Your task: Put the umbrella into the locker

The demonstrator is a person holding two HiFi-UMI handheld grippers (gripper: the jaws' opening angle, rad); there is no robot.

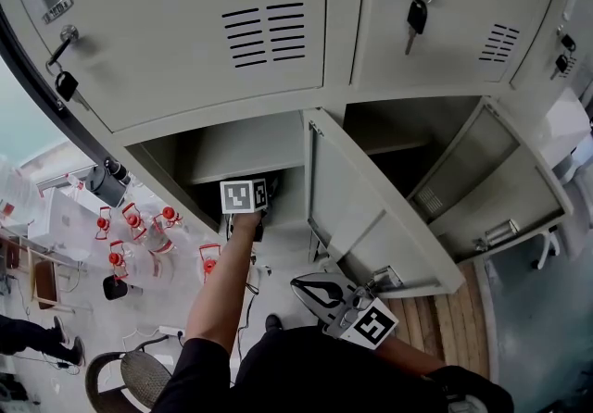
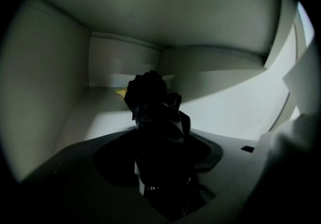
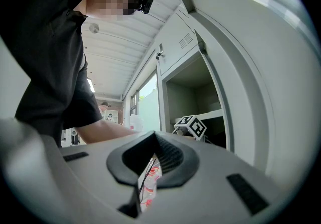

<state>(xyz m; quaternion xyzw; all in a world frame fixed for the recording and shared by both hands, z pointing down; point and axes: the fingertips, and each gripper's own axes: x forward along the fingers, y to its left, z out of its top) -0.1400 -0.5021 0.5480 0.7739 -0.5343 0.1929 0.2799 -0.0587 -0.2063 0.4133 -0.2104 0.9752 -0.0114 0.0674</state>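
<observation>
The dark folded umbrella (image 2: 153, 112) is clamped between the jaws of my left gripper (image 2: 160, 168), pointing towards the back of the locker. Pale locker walls and floor (image 2: 235, 112) surround it in the left gripper view. In the head view my left gripper (image 1: 255, 217) reaches into the open lower locker compartment (image 1: 241, 156), and its marker cube (image 1: 246, 196) hides most of the umbrella. My right gripper (image 1: 298, 284) hangs low near my body, below the open locker door (image 1: 371, 217). Its jaws are closed to a thin slit (image 3: 145, 188) with nothing between them.
A small yellow scrap (image 2: 120, 91) lies at the back of the locker floor. To the right a second compartment (image 1: 417, 138) stands open with its door (image 1: 500, 180) swung out. Keys (image 1: 417, 18) hang in the closed upper doors. Red-capped bottles (image 1: 139, 226) and a chair (image 1: 139, 374) are on the floor at left.
</observation>
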